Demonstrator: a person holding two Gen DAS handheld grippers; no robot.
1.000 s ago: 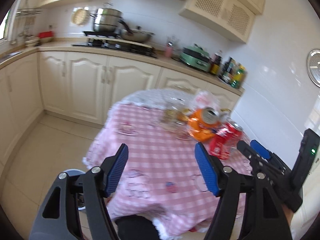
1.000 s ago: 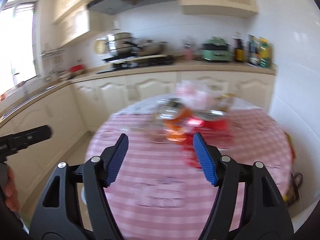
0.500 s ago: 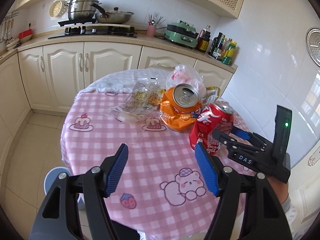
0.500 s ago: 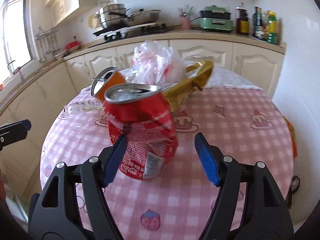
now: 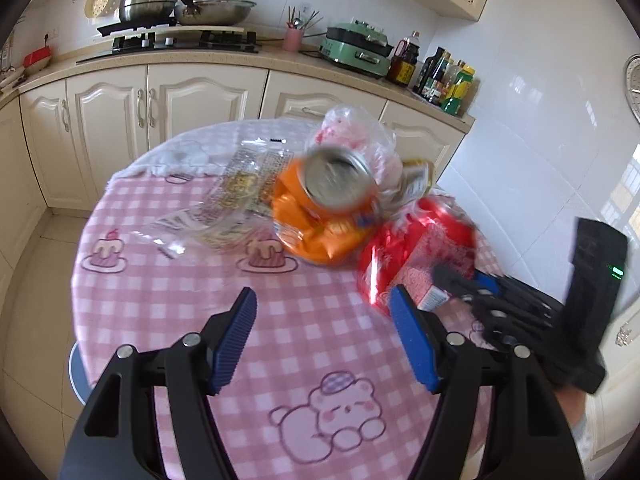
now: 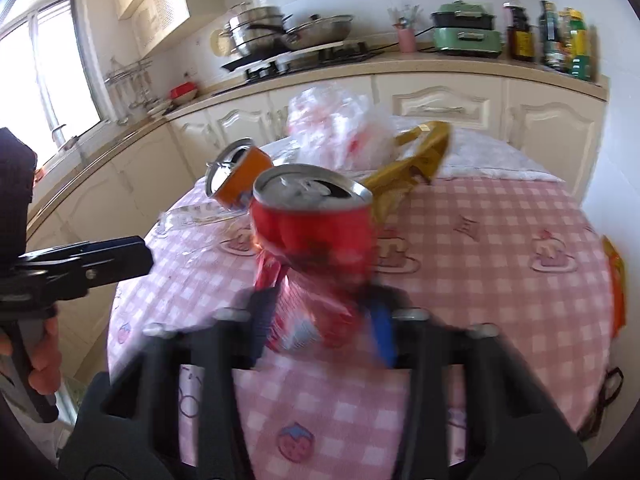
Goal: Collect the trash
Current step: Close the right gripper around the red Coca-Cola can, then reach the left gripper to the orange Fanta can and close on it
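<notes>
A crushed red cola can (image 6: 316,240) stands on the pink checked tablecloth (image 5: 168,296). My right gripper (image 6: 324,320) is shut on the red can's lower half; it also shows in the left wrist view (image 5: 460,284), gripping the red can (image 5: 416,256). My left gripper (image 5: 324,336) is open and empty above the cloth, just left of the red can. A crushed orange can (image 5: 332,208) lies tilted behind it, also in the right wrist view (image 6: 236,180). Clear wrappers (image 5: 228,200), a crumpled plastic bag (image 5: 356,136) and a gold wrapper (image 6: 412,168) lie beyond.
The round table stands in front of cream kitchen cabinets (image 5: 160,104) with a hob and pots (image 5: 168,4). A white tiled wall (image 5: 540,140) is close on the right. A blue round thing (image 5: 78,376) sits on the floor left of the table.
My right gripper has closed on the red can, which was between open fingers before. Both grippers moved in closer to the table and the trash.
</notes>
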